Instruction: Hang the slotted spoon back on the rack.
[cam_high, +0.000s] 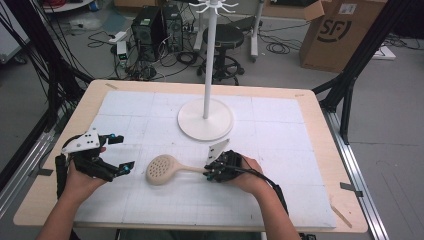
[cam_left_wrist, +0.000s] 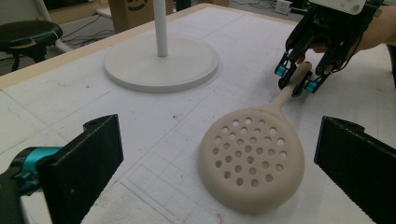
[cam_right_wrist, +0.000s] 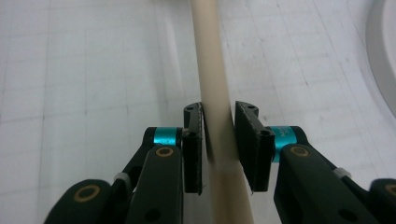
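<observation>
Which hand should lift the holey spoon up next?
The right one, probably. The right gripper already has the spoon's handle between its jaws, nearly pinching it. The left gripper sits open beside the spoon's round end, touching nothing.

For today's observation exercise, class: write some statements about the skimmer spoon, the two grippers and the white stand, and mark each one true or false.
1. The right gripper has its jaws around the handle of the skimmer spoon. True.
2. The spoon hangs from the white stand. False: it lies flat on the table, in front of the stand's base.
3. The left gripper grips the spoon's perforated head. False: its jaws stand open, apart from the head.
4. The spoon's head has many round holes. True.
5. The stand's base is square. False: it is round.
</observation>
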